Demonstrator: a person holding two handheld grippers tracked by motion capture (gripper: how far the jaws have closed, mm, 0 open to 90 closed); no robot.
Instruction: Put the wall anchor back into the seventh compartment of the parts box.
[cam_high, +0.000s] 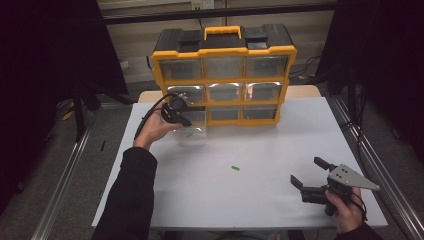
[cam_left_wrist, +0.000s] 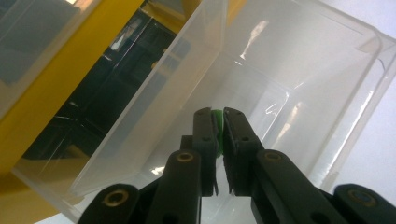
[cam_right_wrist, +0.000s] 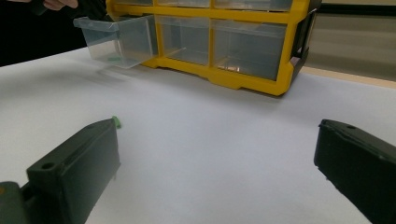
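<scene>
A yellow organizer (cam_high: 223, 75) with clear drawers stands at the back of the white table (cam_high: 260, 200). Its bottom-left drawer (cam_high: 200, 132) is pulled out. My left gripper (cam_high: 184, 122) hovers over that drawer (cam_left_wrist: 322, 93), shut on a small green piece (cam_left_wrist: 217, 125). In the right gripper view the drawer (cam_right_wrist: 135, 37) holds another green piece (cam_right_wrist: 112, 59). A third green piece (cam_high: 235, 168) lies loose mid-table, and peeks past a jaw of my right gripper (cam_right_wrist: 217, 140) as a green tip (cam_right_wrist: 115, 122). My right gripper (cam_high: 306, 170) rests open near the front right, holding nothing.
The organizer's other drawers (cam_right_wrist: 247, 44) are pushed in. Metal rails (cam_high: 65, 175) run along both sides of the table. A black cable (cam_high: 147, 115) trails from the left gripper. The table's front edge lies close to the right hand (cam_high: 345, 210).
</scene>
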